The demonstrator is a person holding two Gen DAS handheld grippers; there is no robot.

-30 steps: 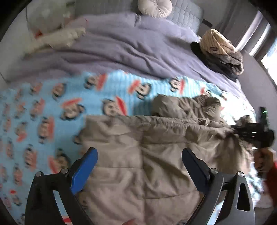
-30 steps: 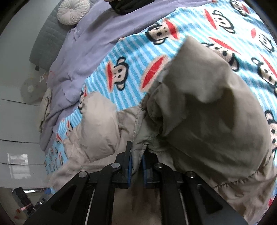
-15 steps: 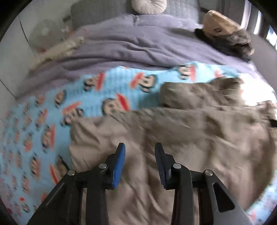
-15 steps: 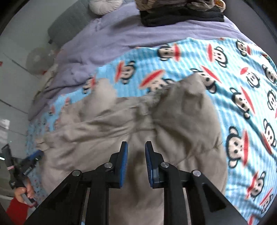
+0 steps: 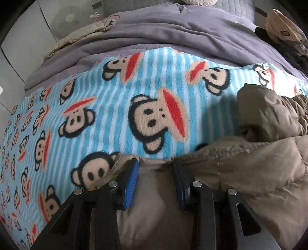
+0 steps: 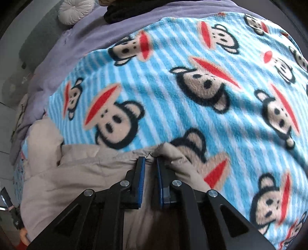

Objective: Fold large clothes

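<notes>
A beige padded jacket (image 5: 250,163) lies on a blue striped monkey-print blanket (image 5: 115,86). A bunched part, a hood or sleeve (image 5: 265,109), rises at its right. My left gripper (image 5: 156,163) points steeply down at the jacket's far edge. Its jaws stand partly apart with fabric lying between the blue pads (image 5: 132,178), not visibly squeezed. In the right wrist view the jacket (image 6: 77,173) fills the lower left. My right gripper (image 6: 149,158) is closing, and the puckered jacket edge is pinched between its fingertips.
A purple duvet (image 5: 173,28) covers the far half of the bed, with a round cushion (image 6: 74,10) and a grey headboard behind it. Piled clothes (image 5: 281,28) sit at the far right. A hand with the other gripper (image 6: 11,211) shows at the right view's lower left.
Both grippers have dropped to the jacket's far edge. The left jaws narrowed from wide open. The right gripper let go of a raised fold, and the jacket now lies spread flatter.
</notes>
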